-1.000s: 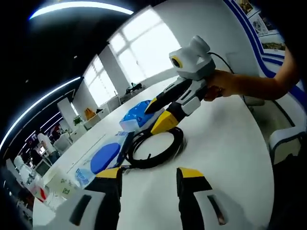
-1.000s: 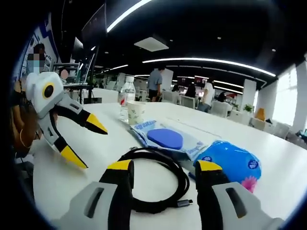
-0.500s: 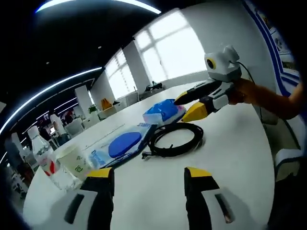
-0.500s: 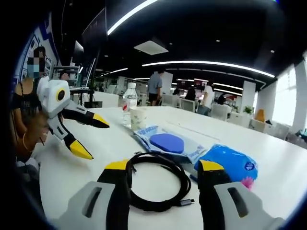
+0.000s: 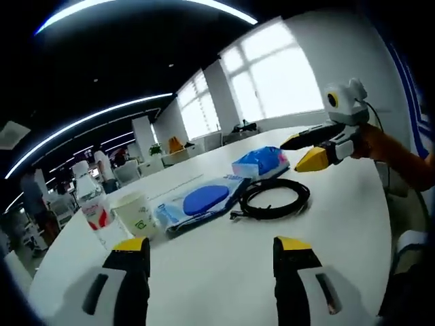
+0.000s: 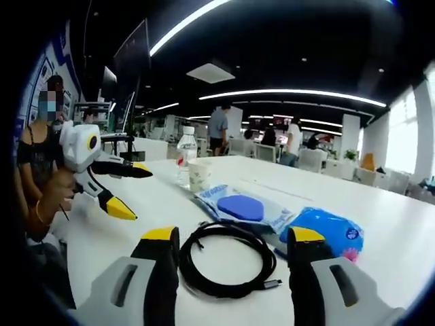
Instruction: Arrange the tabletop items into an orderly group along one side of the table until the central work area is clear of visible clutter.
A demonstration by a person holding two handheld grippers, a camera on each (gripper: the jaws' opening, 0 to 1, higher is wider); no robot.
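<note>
On the white table (image 5: 224,272) lie a coiled black cable (image 5: 275,198), a clear packet with a blue disc (image 5: 200,202) and a blue wipes pack (image 5: 262,163), close together. A paper cup (image 5: 134,212) and a water bottle (image 5: 87,197) stand left of them. My left gripper (image 5: 212,246) is open and empty, well short of the items. My right gripper (image 5: 293,155) hangs open beyond the cable. In the right gripper view the cable (image 6: 228,258) lies just ahead of my open right gripper (image 6: 232,236), with the packet (image 6: 239,208), wipes pack (image 6: 325,231), cup (image 6: 198,176) and bottle (image 6: 186,156) behind. The left gripper (image 6: 132,190) hovers open at the left.
A person's hand (image 6: 51,197) holds the left gripper. Bare white tabletop (image 6: 129,238) spreads around the cluster. Other desks, chairs and standing people (image 6: 219,129) fill the office beyond the table's far edge.
The left gripper has drawn back from the cable and swung left, bringing the cup and bottle into its view. The items have not moved. Both grippers have stayed open.
</note>
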